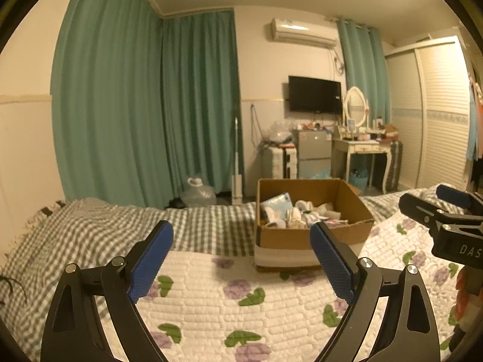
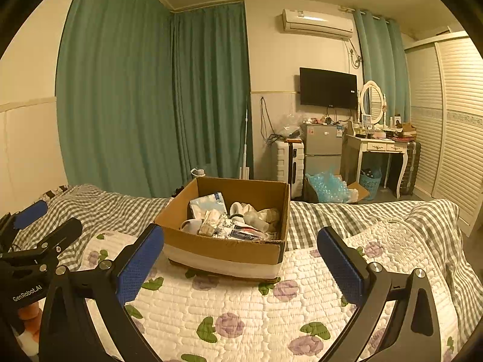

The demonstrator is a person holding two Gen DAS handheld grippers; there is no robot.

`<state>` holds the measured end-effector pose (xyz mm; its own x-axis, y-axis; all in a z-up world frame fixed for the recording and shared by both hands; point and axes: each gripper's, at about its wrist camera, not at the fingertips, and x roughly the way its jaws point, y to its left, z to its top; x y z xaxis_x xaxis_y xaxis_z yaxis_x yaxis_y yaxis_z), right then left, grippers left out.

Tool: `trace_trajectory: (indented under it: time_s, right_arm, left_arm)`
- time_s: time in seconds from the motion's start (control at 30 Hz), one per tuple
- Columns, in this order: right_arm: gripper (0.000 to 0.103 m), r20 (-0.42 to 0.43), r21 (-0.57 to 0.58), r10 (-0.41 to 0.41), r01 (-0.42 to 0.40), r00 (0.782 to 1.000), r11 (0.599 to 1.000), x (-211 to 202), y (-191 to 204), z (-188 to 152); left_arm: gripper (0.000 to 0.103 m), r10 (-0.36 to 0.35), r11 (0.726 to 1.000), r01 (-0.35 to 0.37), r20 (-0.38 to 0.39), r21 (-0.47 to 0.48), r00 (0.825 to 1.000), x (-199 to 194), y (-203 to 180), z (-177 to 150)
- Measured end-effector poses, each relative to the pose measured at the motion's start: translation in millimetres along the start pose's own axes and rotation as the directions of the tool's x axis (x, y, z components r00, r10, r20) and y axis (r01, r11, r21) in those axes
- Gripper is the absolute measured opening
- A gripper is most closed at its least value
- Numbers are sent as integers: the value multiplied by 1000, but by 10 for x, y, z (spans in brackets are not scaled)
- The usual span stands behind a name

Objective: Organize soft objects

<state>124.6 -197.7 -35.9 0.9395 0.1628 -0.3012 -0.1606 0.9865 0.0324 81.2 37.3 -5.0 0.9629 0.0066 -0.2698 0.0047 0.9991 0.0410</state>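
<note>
A brown cardboard box (image 2: 223,249) stands open on the bed, on a white quilt with purple flowers (image 2: 241,307). It holds several soft items: a pale blue packet (image 2: 208,203), white socks or cloths (image 2: 256,212) and wrapped packs. The box also shows in the left wrist view (image 1: 289,236). My left gripper (image 1: 241,256) is open and empty above the quilt, short of the box. My right gripper (image 2: 240,259) is open and empty, just in front of the box. Each gripper shows at the edge of the other's view.
A grey checked sheet (image 2: 114,208) covers the bed behind the quilt. Beyond the bed are green curtains (image 2: 151,96), a white suitcase (image 2: 286,163), a small fridge (image 2: 323,144), a dressing table (image 2: 380,147) and a louvred wardrobe (image 2: 452,120).
</note>
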Motion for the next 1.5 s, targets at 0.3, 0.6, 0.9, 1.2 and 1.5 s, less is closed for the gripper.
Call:
trace_trajectory:
  time_s: [0.3,0.6,0.9,1.2,1.5]
  right_arm:
    - [102,-9,-5,-3,3,1000,1000,20,20,-3]
    - [102,-14,-12,-11,11,1000,1000,49,34,-41]
    - [102,-19,-9,-15,14,1000,1000,58,26,-57]
    - [102,-21,-10,-15,15,1000,1000,51,31,-52]
    - [102,-25,-8,-15,14,1000,1000,51,30,-50]
  left_arm:
    - [93,-12,1000,12,-12,1,1000,2,-11,-12]
    - [93,-14,1000,14,-17,-10,1000,-12,6,-25]
    - [93,-18,1000,18,-23,-9,1000,-9,1,-22]
    - [93,-18,1000,18,-17,-2,1000,-15,-20,-27]
    - [93,-18,1000,18,-18,-3,1000,-9,-16,-32]
